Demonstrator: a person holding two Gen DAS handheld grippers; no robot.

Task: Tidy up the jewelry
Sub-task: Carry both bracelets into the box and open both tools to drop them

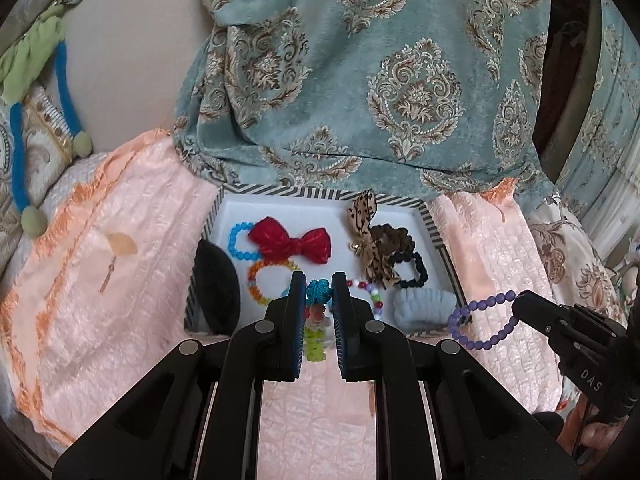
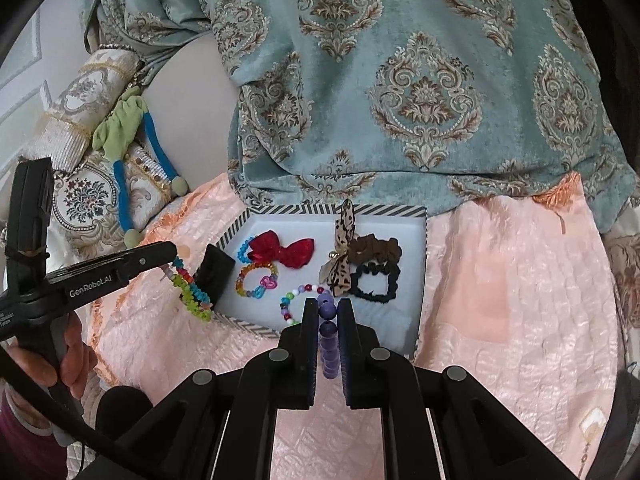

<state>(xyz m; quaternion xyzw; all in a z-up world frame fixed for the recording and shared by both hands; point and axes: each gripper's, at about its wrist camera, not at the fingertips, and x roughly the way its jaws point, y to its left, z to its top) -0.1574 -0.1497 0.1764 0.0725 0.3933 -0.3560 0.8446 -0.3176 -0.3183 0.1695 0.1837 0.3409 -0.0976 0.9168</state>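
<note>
**Both grippers loaded, held at near edge of tray**

Landmark: white shallow tray with black-and-white striped rim (image 2: 340, 210), set on pink quilted bedspread (image 2: 512, 280).

Left gripper (image 1: 316, 280): jaws narrow, clamped on multicoloured flower-bead bracelet (image 2: 191, 294) (teal, red, lime links). Hangs just outside tray's near-left corner, beside black oval pad (image 1: 216, 284) leaning on that wall. Pinched at top link so rest dangles free; judged ready for lowering without snagging.

Right gripper (image 2: 325, 308): jaws narrow, closed on purple matte round-bead bracelet (image 1: 482, 320). Loop hangs open at tray's near-right corner, above rim there.

Inside tray: red satin bow (image 1: 294, 242) toward far side, blue bead bracelet (image 1: 240, 240) left of bow, rainbow bead bracelet (image 2: 256, 280), white-red-mixed bead bracelet (image 2: 300, 300) near front, leopard-print ribbon bow (image 2: 342, 256) centre, brown scrunchie (image 2: 374, 250) and black scrunchie (image 2: 374, 282) right, pale blue fluffy band (image 1: 424, 306) at near-right corner. Grouping by type apparent, judged deliberate.

Writing: "GenRobot.AI" on left gripper side; "DAS" on right gripper body. Smaller print below illegible.

Judgement: task well along; two bracelets remain outside the tray.
</note>
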